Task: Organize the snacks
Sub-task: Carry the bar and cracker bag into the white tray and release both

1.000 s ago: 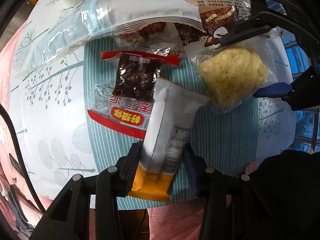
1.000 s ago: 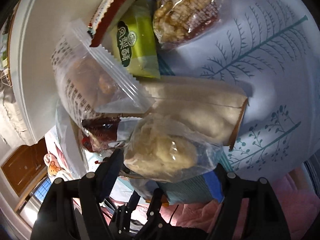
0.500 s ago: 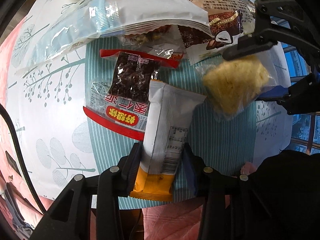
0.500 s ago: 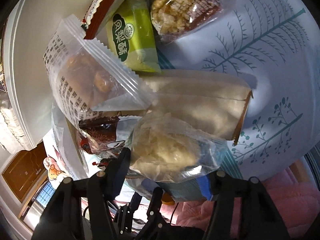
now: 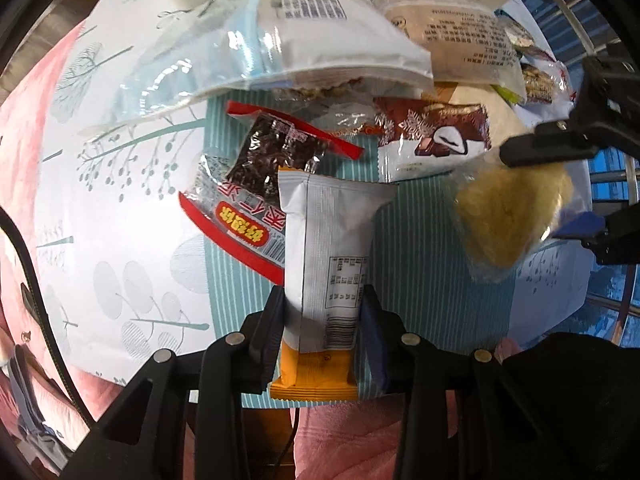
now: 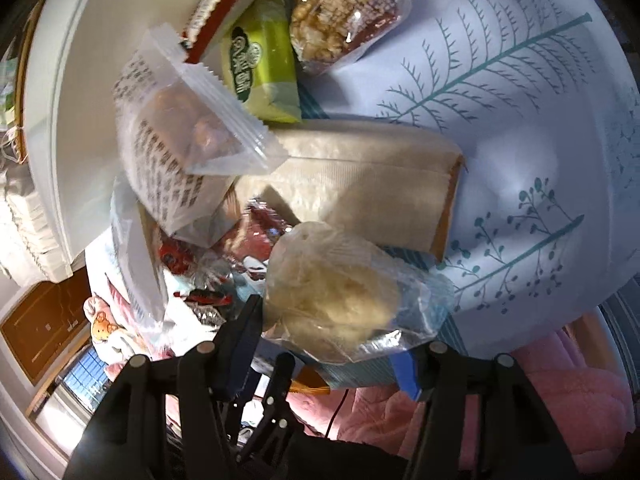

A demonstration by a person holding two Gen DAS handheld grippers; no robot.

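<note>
Left wrist view: my left gripper [image 5: 323, 320] is clamped narrow on a grey-and-orange snack packet [image 5: 326, 264], pads pressing both long edges near its orange end. The packet runs straight out ahead of my fingers, its far end overlapping a red-trimmed bag of dark nuts [image 5: 256, 184] that lies ahead and to the left. Further ahead sit a brown chocolate wrapper [image 5: 434, 142] and a large clear-and-white bag [image 5: 280, 52], all on a striped teal mat [image 5: 420, 272] over a leaf-print tablecloth [image 5: 120, 208].

Far right of this view: my right gripper [image 5: 560, 192] holds a clear bag of yellow crumbly snack [image 5: 512, 216].

Right wrist view: my right gripper [image 6: 332, 344] stands about half open, with the clear bag of yellow snack [image 6: 336, 296] between the fingers; the left finger [image 6: 244, 336] meets the bag's side, the blue pad [image 6: 406, 372] of the other sits under its crinkled edge. Ahead lie a tan flat packet [image 6: 360, 184], a green packet [image 6: 260, 68], a bag of popcorn-like clusters [image 6: 340, 12] and a clear printed pouch [image 6: 180, 140].
</note>
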